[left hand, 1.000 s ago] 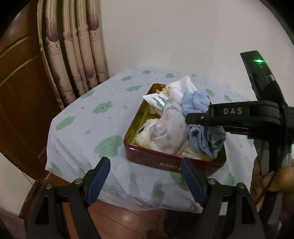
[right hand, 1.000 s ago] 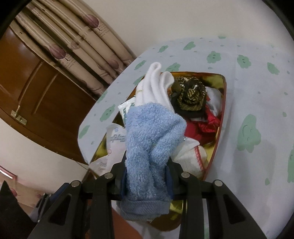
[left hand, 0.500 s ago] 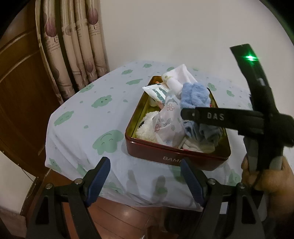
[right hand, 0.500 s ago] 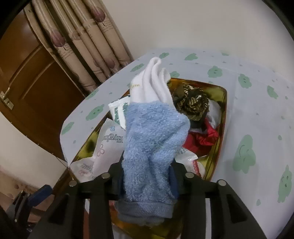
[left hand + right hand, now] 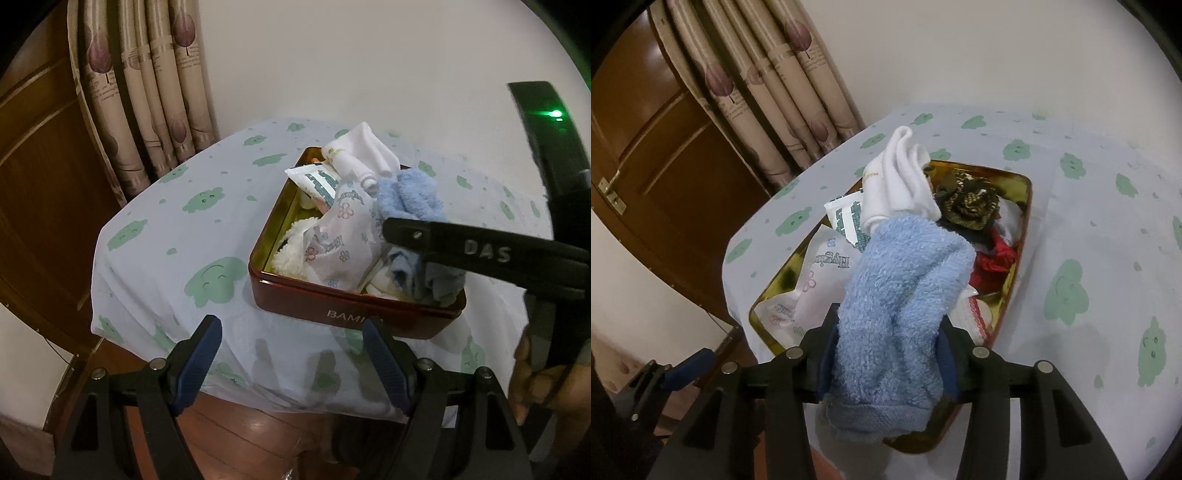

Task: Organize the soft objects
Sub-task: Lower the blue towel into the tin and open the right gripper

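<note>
A red tin (image 5: 354, 308) with a gold inside stands on the table, full of soft things. My right gripper (image 5: 886, 354) is shut on a light blue fluffy sock (image 5: 905, 288) and holds it above the tin's near end; the sock also shows in the left wrist view (image 5: 410, 201). A white sock (image 5: 897, 184) sticks up just beyond it. Tissue packets (image 5: 820, 277), a dark patterned cloth (image 5: 971, 203) and a red cloth (image 5: 993, 254) lie in the tin (image 5: 1027, 206). My left gripper (image 5: 291, 360) is open and empty, off the table's near edge.
The table has a pale blue cloth with green cloud faces (image 5: 177, 236). Beige curtains (image 5: 147, 96) and a brown wooden door (image 5: 665, 147) stand at the left. A white wall is behind. Wooden floor (image 5: 236, 435) lies below the table's edge.
My right gripper with the blue sock has shifted a little over the tin and swung its view. My left gripper has stayed open, drawing slightly nearer the table.
</note>
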`<state>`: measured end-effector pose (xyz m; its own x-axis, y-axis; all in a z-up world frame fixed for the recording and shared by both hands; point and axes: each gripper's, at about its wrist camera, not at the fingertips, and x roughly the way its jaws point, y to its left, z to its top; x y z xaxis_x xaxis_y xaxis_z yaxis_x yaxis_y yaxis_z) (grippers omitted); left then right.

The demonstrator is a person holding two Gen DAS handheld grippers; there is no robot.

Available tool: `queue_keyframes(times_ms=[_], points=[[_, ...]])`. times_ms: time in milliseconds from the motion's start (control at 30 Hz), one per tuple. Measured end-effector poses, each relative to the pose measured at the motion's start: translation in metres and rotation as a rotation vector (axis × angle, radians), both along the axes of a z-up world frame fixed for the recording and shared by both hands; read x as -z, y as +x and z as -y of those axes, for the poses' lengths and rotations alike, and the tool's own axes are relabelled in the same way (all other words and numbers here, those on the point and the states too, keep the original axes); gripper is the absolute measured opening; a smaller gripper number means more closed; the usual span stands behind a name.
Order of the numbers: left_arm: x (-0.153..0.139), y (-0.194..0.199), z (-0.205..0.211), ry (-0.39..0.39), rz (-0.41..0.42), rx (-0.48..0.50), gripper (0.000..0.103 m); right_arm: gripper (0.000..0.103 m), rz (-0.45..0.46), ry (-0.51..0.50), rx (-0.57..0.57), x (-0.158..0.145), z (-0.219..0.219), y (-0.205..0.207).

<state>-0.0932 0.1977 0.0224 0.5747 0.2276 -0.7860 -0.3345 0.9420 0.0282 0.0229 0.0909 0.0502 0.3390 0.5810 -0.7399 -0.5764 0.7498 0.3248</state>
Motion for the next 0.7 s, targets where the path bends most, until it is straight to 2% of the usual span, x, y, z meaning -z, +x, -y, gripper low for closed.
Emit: queue_keyframes(times_ms=[100,200,400,533,700], points=[[0.0,0.0,0.002,0.0,-0.002,0.006,0.081,0.046,0.014,0.032,0.004,-0.005,0.01,-0.007],[0.001,0.0,0.002,0.004,-0.006,0.003,0.081,0.053,0.025,0.054,0.001,-0.008,0.016,-0.009],[0.001,0.0,0.002,0.003,-0.007,-0.001,0.081,0.054,0.002,0.107,0.019,-0.01,0.028,-0.002],[0.0,0.0,0.002,0.003,-0.007,0.001,0.081,0.054,0.035,0.118,0.035,-0.018,0.039,-0.007],[0.0,-0.001,0.005,0.018,-0.003,0.009,0.081,0.054,0.017,0.144,0.058,-0.017,0.056,-0.011]])
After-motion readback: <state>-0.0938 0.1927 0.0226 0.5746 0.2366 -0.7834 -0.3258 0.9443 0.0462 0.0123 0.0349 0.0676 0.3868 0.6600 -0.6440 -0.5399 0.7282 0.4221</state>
